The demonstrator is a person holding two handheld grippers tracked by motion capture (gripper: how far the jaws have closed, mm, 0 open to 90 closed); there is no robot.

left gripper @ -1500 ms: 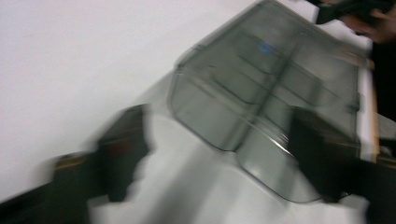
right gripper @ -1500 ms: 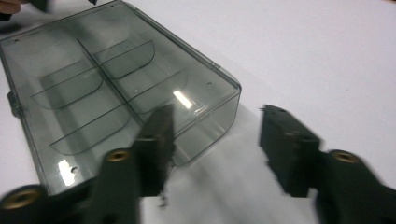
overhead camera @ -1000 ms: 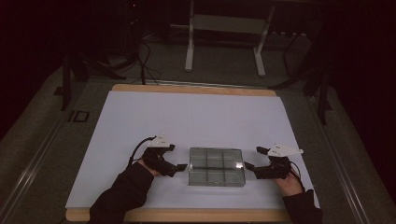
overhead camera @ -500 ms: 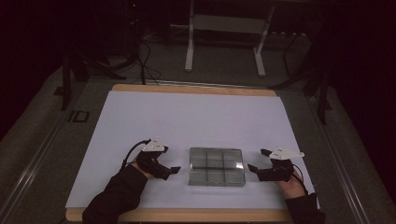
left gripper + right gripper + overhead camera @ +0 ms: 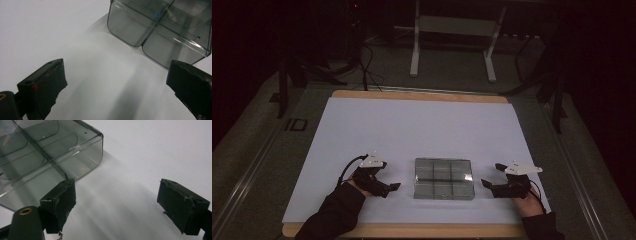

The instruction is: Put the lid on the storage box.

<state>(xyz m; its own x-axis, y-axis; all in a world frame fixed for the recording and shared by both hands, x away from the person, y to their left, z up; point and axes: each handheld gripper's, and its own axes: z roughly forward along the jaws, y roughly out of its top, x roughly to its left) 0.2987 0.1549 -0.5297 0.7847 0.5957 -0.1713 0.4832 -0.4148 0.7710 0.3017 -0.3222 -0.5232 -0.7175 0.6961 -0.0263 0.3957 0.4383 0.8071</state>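
Centrally, near the table's (image 5: 362,125) near edge, lay the clear compartment box (image 5: 444,178); I held the left gripper (image 5: 388,190) just left of it and the right gripper (image 5: 491,184) just right, both with jaws spread wide, neither touching the box.

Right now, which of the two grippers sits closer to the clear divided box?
The right gripper looks slightly closer: its jaws open just off the right side of the clear divided box. The left gripper leaves a wider strip of white table before the box's left side.
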